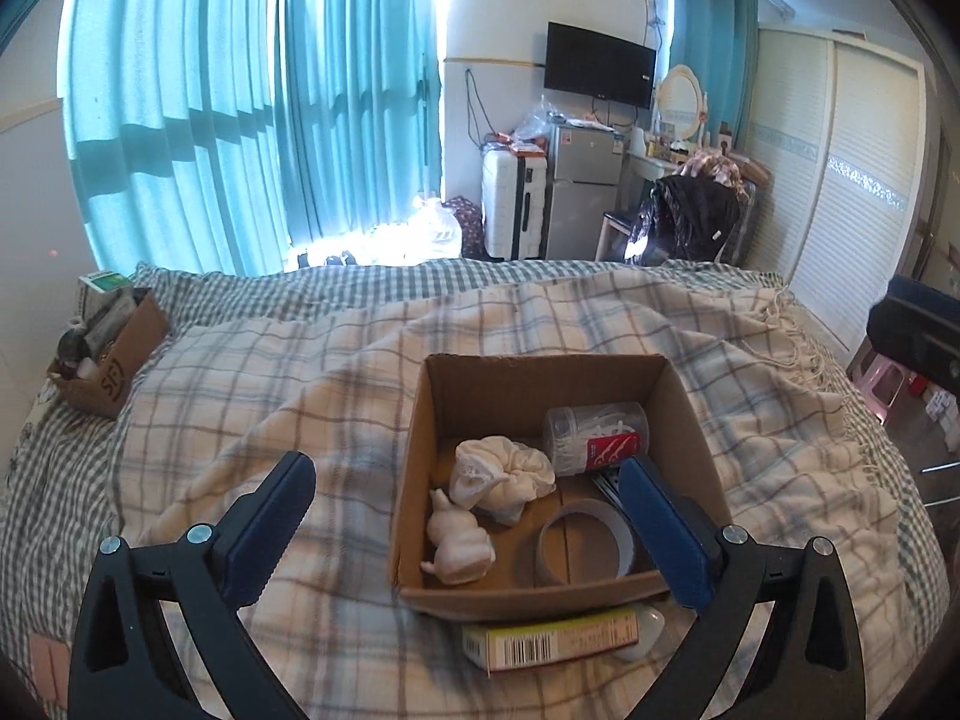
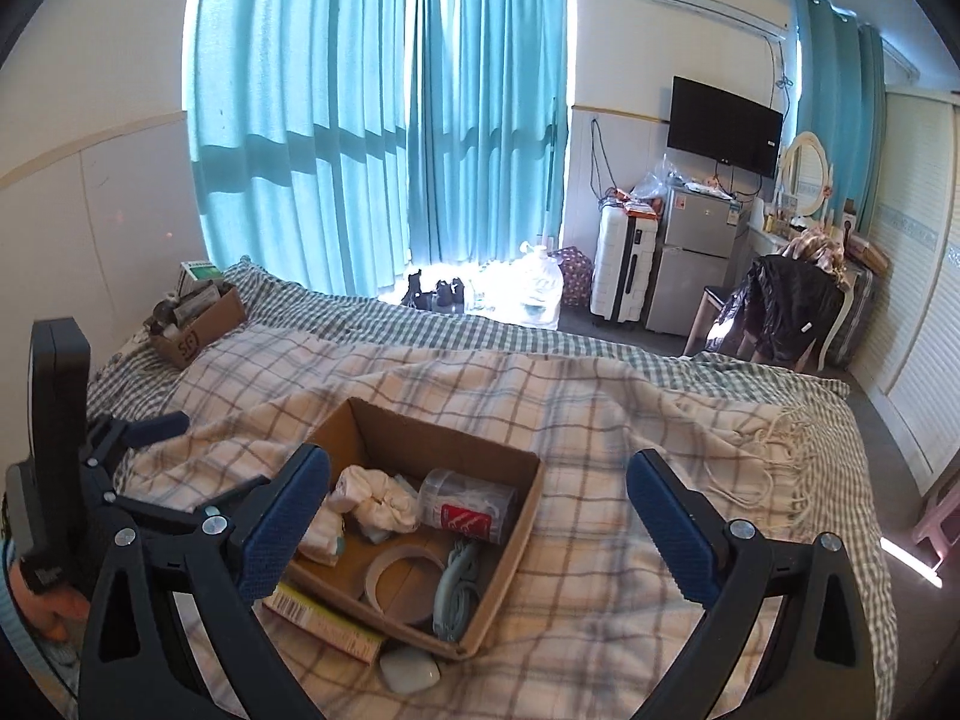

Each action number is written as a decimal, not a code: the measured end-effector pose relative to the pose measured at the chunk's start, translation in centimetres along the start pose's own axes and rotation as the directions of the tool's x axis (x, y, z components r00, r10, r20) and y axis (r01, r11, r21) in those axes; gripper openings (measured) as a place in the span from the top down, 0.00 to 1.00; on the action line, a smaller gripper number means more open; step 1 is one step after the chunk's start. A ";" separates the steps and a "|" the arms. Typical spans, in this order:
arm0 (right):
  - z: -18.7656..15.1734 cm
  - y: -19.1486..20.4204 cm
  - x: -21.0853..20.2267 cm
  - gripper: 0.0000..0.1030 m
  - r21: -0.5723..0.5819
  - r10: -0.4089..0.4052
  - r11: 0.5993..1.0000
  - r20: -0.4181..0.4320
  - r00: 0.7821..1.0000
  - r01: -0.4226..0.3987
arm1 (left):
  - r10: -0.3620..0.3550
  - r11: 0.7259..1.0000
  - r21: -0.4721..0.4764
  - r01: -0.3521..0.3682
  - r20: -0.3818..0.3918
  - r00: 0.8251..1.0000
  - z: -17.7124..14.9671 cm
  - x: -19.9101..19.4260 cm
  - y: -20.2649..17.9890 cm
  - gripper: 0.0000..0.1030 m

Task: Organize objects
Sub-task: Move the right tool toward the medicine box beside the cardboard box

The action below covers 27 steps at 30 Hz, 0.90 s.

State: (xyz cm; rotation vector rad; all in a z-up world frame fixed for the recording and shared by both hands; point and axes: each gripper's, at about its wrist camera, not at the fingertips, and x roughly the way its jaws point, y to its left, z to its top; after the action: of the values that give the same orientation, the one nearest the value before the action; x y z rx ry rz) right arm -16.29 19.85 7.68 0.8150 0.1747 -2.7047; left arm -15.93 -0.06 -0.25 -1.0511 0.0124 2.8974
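Note:
An open cardboard box (image 1: 540, 384) (image 2: 414, 438) sits on the plaid blanket. Inside lie a white cloth bundle (image 1: 501, 477) (image 2: 381, 501), a white rabbit figure (image 1: 459, 546), a clear jar with a red label (image 1: 597, 438) (image 2: 468, 507), a tape ring (image 1: 585, 543) (image 2: 399, 579) and a pale blue cable (image 2: 459, 591). A flat carton with a barcode (image 1: 552, 639) (image 2: 324, 621) and a white oval case (image 2: 408, 669) (image 1: 645, 630) lie against the box's near side. My left gripper (image 1: 468, 516) is open and empty over the box. My right gripper (image 2: 480, 498) is open and empty above it.
A second cardboard box (image 1: 111, 360) (image 2: 198, 327) full of items stands at the bed's far left corner. The blanket fringe (image 2: 774, 450) hangs toward the bed's right edge. Beyond the bed are a suitcase (image 1: 513, 204), a fridge (image 1: 585, 192) and a chair (image 2: 780, 312).

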 end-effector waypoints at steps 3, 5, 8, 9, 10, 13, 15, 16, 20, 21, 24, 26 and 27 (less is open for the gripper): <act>-1.8 0.2 -1.1 0.03 -0.012 -0.007 1.000 -0.015 1.000 0.007 | 0.019 1.000 -0.020 -0.019 0.010 1.000 -1.6 -0.9 0.1 0.00; -3.4 0.5 -1.2 0.03 -0.017 -0.018 1.000 -0.031 0.999 0.017 | 0.030 0.999 -0.015 -0.030 -0.002 1.000 -2.8 -0.8 0.0 0.00; -6.0 0.7 -0.3 0.03 -0.011 -0.004 1.000 -0.067 0.998 0.003 | 0.055 0.998 0.007 -0.055 -0.026 0.998 -5.0 0.0 -0.3 0.00; -6.9 0.8 0.3 0.03 -0.001 0.008 1.000 -0.083 0.997 -0.008 | 0.063 0.998 0.012 -0.062 -0.036 0.997 -5.6 0.2 -0.3 0.00; -7.8 0.9 0.9 0.03 0.006 0.018 1.000 -0.099 0.995 -0.018 | 0.068 0.998 0.014 -0.068 -0.045 0.997 -6.4 0.5 -0.3 0.00; -10.5 1.4 3.1 0.03 0.016 0.025 1.000 -0.152 0.988 -0.023 | 0.076 0.997 0.014 -0.075 -0.084 0.994 -8.8 1.8 -0.3 0.00; -12.0 1.9 4.5 0.03 0.019 0.034 0.999 -0.191 0.981 -0.031 | 0.091 0.996 0.018 -0.090 -0.111 0.990 -10.1 3.0 -0.2 0.00; -12.7 2.1 5.3 0.03 0.019 0.041 0.999 -0.215 0.976 -0.038 | 0.098 0.995 0.020 -0.096 -0.121 0.988 -10.5 3.3 -0.1 0.00; -14.5 3.0 7.1 0.03 0.005 0.064 0.998 -0.277 0.959 -0.065 | 0.092 0.996 -0.006 -0.094 -0.171 0.981 -11.2 4.8 0.5 0.00; -14.7 3.1 7.4 0.03 0.008 0.070 0.997 -0.283 0.957 -0.071 | 0.093 0.995 -0.016 -0.097 -0.181 0.979 -11.2 5.1 0.6 0.00; -15.1 3.1 8.0 0.03 0.014 0.081 0.997 -0.303 0.950 -0.081 | 0.102 0.993 -0.037 -0.113 -0.225 0.969 -11.0 6.5 0.9 0.00; -15.3 3.3 8.4 0.03 0.008 0.076 0.997 -0.318 0.945 -0.077 | 0.087 0.994 -0.048 -0.101 -0.243 0.966 -11.2 6.8 1.2 0.00; -15.3 3.4 8.5 0.03 0.004 0.073 0.997 -0.321 0.944 -0.076 | 0.083 0.994 -0.054 -0.100 -0.252 0.964 -11.3 6.9 1.4 0.00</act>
State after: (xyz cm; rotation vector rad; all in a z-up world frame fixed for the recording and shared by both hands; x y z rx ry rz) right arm -13.92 17.60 -9.86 1.2315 0.2219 -2.4827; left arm -14.03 -1.38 -13.37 -1.4586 -0.0245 2.8402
